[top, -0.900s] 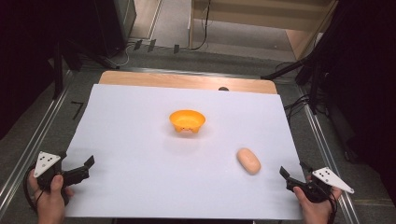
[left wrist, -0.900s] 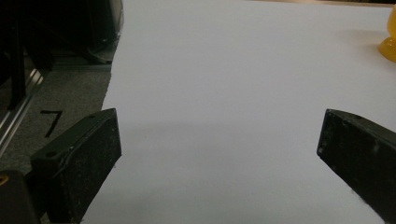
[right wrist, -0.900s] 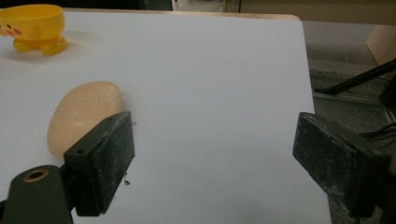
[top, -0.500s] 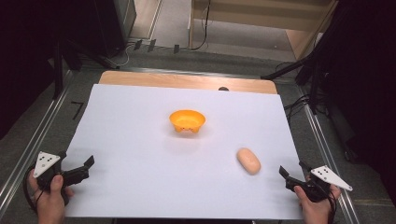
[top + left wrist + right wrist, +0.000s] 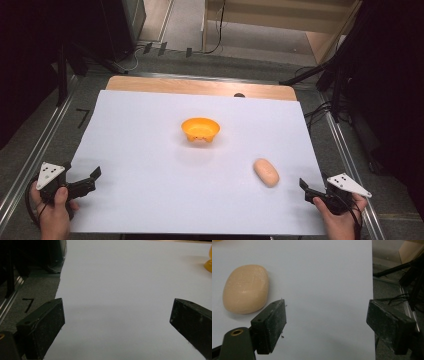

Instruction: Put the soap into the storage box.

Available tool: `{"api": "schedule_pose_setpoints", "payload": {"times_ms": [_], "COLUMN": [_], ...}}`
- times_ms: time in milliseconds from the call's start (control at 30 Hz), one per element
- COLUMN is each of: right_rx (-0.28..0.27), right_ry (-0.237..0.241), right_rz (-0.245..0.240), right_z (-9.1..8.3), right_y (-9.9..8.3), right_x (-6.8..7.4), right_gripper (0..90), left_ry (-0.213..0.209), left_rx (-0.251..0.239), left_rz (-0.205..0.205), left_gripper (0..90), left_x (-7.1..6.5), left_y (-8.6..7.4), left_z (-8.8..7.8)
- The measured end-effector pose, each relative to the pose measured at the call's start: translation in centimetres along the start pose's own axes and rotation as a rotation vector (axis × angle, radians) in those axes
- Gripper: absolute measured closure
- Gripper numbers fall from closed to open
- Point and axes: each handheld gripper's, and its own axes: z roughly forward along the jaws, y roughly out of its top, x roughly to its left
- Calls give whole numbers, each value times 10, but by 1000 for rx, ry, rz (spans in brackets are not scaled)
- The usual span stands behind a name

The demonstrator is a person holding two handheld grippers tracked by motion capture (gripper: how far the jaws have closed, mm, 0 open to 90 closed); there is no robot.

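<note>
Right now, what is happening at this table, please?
A person sits at a table covered with a white sheet and holds a two-jaw gripper in each hand. The left gripper and the right gripper rest near the front corners, both open and holding nothing. An orange bowl stands in the middle. A tan oval object lies on the sheet near the right gripper, apart from its jaws. Nothing is being handled.

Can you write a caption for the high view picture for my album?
Two open tongs, left and right, wait beside a white sheet holding an orange bowl and a tan bread roll.
</note>
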Motion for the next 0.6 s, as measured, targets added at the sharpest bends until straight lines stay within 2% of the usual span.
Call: {"api": "schedule_pose_setpoints", "payload": {"times_ms": [300,600], "right_rx": [145,246], "right_ry": [36,57], "right_rz": [-101,-135], "right_z": [8,20], "right_y": [22,41], "right_x": [9,12], "right_gripper": [183,186], "left_ry": [-2,-3], "left_rx": [2,1], "left_rz": [-2,-1], "left_gripper": [5,5], "left_x": [0,0], "left_y": [0,0], "left_z": [0,0]}}
